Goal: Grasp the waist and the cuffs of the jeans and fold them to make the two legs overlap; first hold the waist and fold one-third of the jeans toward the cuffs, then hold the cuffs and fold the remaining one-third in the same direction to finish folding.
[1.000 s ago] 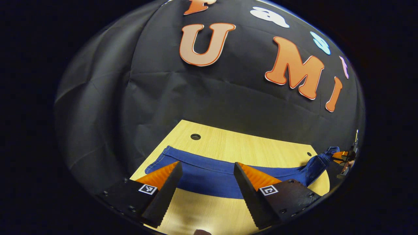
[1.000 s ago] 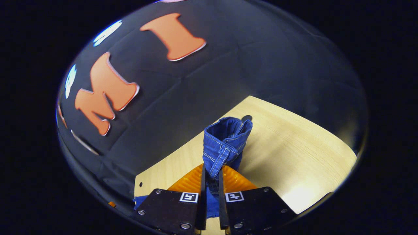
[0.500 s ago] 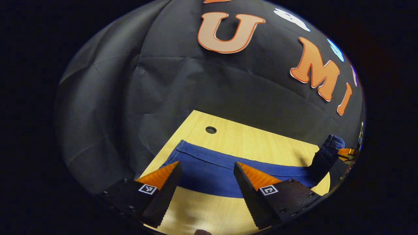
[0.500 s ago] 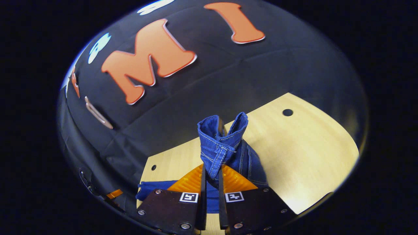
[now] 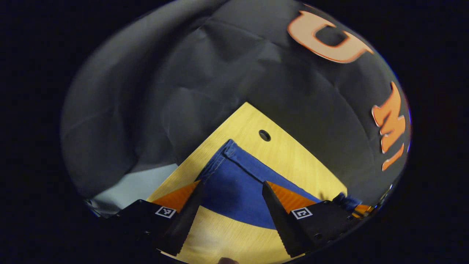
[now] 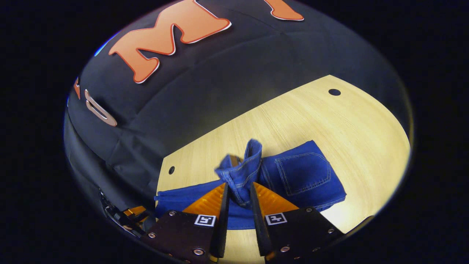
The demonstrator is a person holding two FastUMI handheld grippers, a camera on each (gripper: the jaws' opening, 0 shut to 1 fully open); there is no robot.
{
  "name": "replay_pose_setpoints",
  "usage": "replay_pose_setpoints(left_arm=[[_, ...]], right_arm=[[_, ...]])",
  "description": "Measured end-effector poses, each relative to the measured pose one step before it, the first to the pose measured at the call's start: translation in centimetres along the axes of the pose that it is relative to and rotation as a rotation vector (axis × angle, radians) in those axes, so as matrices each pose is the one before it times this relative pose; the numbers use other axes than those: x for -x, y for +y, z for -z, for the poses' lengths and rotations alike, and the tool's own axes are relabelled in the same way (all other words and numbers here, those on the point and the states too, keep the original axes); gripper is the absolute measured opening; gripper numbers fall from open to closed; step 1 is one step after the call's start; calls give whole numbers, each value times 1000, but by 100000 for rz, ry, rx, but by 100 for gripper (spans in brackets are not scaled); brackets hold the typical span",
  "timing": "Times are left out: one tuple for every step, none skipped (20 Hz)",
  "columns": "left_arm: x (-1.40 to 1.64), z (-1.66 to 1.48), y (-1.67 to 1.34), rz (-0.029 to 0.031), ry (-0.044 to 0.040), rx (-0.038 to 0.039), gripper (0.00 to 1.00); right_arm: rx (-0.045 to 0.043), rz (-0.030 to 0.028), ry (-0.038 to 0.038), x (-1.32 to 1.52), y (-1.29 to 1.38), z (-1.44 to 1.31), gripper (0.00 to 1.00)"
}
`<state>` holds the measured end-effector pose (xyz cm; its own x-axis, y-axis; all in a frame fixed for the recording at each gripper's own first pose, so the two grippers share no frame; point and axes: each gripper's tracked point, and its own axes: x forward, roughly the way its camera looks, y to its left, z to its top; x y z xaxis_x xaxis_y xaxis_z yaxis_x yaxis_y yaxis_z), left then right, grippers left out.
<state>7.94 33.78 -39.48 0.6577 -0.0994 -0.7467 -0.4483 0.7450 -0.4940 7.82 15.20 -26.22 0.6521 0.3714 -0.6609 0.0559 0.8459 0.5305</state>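
A light, yellowish wood-grain tabletop (image 6: 359, 121) with small round holes near its far edge is carrying a pair of blue denim jeans (image 6: 304, 176). The jeans are lying flat along it, the back-pocket end folded over, the cuff end (image 5: 223, 157) resting near a hole (image 5: 264, 135).

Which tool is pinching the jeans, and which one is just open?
The right tool is pinching the jeans at the bunched waist. The left tool is open, its fingers apart over the flat cuff end.
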Motion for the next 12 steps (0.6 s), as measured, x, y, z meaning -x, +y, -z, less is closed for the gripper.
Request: replay_pose_setpoints(left_arm=[[-305,-14,882,-468,1651,3235,98],[-806,173,580,440,1918,2147,98],[-695,149,476,714,1943,3395,98],[-359,290,491,1245,2379,2689,98],[-205,59,685,137,1483,2269,98],[-312,293,430,458,1831,2366,98],[-311,113,188,1242,939,2600,98],[-218,71,337,1265,1146,2674,98],[-303,213,390,1012,1256,1692,98],[17,-84,-8,2007,772,1615,98],[-350,-382,-185,2059,-835,1813,97],[-217,317,-507,3381,1696,1260,96]], right_arm=[[823,885,-1625,84,-77,-362,36],[547,1290,-789,188,70,-266,42],[-245,454,-778,244,20,-217,44],[-137,723,-519,340,20,-158,48],[186,866,-1117,344,-181,-321,50],[1062,1685,-527,346,-530,-72,48],[148,1198,-791,441,-446,-124,61],[678,830,-596,335,-152,-146,68],[408,692,-856,178,-229,-332,70],[427,-213,-551,178,105,-140,72],[94,510,-64,209,-206,-34,72],[-184,-318,-355,405,0,-9,72]])
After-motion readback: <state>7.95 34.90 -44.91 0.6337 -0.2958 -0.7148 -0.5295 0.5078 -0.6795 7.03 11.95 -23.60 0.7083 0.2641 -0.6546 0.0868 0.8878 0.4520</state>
